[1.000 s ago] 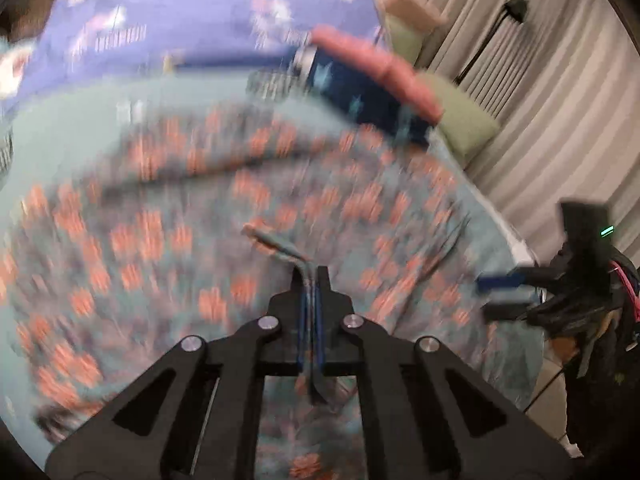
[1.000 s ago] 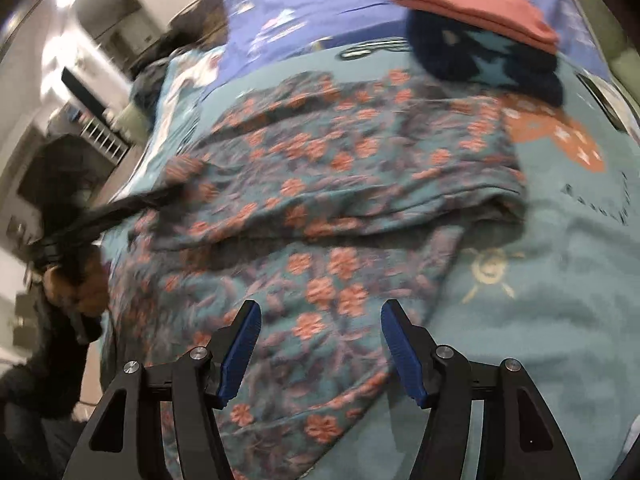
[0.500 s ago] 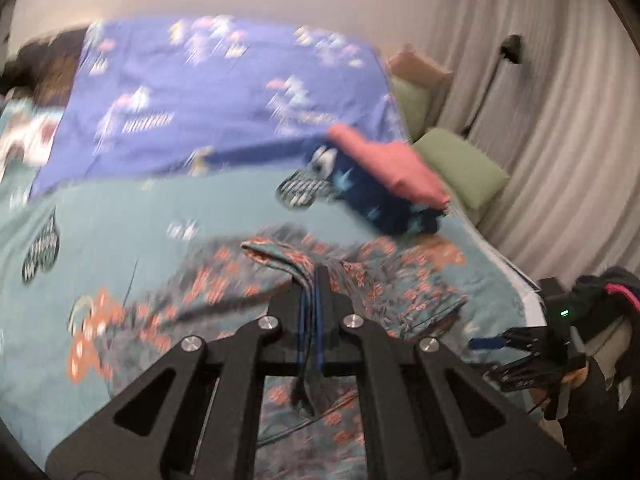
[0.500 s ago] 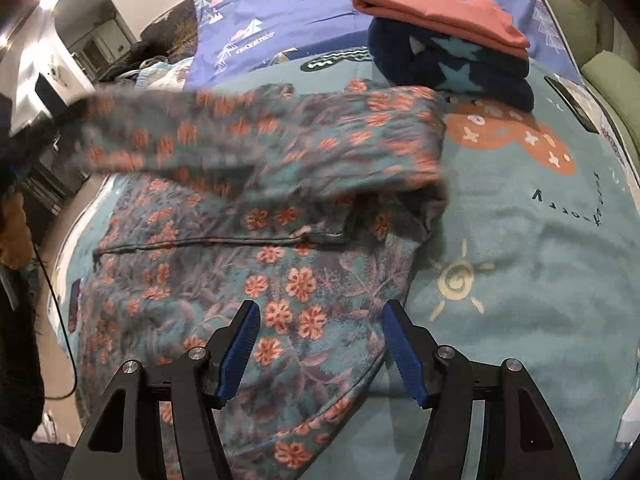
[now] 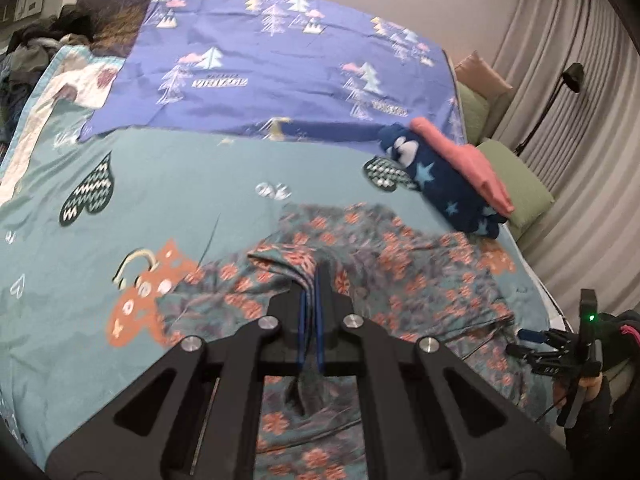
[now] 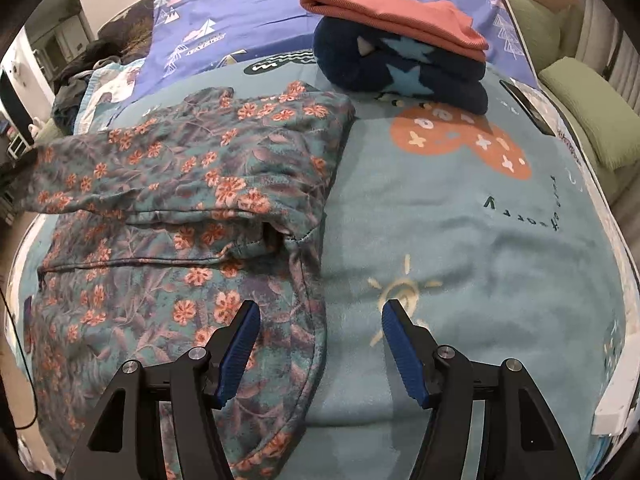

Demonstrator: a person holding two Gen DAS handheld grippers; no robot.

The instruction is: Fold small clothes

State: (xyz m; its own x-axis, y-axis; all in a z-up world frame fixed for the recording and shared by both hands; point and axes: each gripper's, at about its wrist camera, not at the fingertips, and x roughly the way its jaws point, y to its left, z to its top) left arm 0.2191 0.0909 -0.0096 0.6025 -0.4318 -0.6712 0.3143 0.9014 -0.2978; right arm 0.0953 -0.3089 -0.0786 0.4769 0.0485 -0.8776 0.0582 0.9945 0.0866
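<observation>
A teal floral garment (image 6: pixel 168 200) with orange flowers lies on the teal blanket (image 6: pixel 460 240); its upper half is folded over the lower half. It also shows in the left wrist view (image 5: pixel 400 276). My left gripper (image 5: pixel 311 280) is shut on a bunched edge of the garment and holds it just above the cloth. My right gripper (image 6: pixel 320 324) is open and empty, low over the garment's right edge. It also shows in the left wrist view (image 5: pixel 532 342) at the far right.
A stack of folded clothes sits at the back: a pink piece (image 6: pixel 392 12) on a navy star-print piece (image 6: pixel 400 72). A purple tree-print sheet (image 5: pixel 280 60) covers the bed's head. Green pillows (image 6: pixel 592 112) and curtains (image 5: pixel 580 80) are to the right.
My left gripper has carried the garment's edge up and over across the bed, folding the top half onto the lower half. My right gripper stayed open, in about the same place.
</observation>
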